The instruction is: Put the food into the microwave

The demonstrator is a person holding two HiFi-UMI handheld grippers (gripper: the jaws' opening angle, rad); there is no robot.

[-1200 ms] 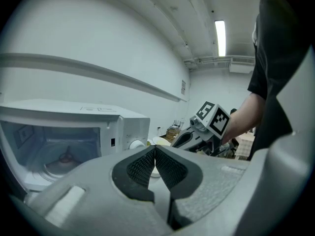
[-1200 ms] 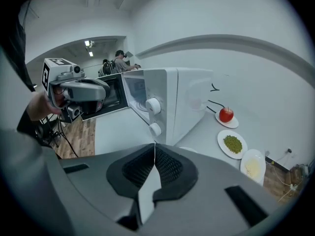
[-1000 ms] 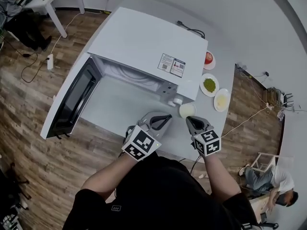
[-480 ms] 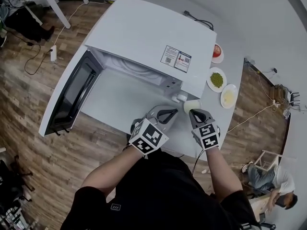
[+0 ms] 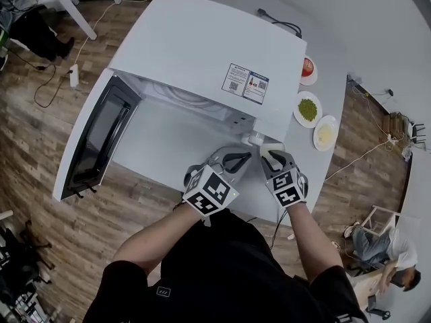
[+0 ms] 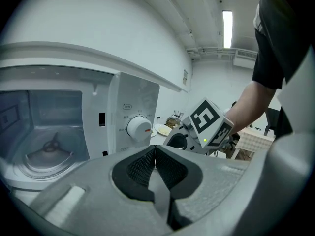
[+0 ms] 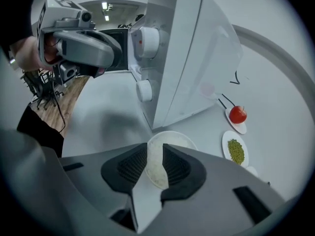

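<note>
Right gripper (image 7: 156, 156) jaws, just opening, frame white plate (image 7: 171, 138); head view hides gap.

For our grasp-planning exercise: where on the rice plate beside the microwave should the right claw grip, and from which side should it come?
Probably the near rim of the rice plate, from above on the person's side: it lies flat and shallow, with the microwave close behind. The right claw has just been opening its jaws, that rim between them, not yet pressed.
</note>
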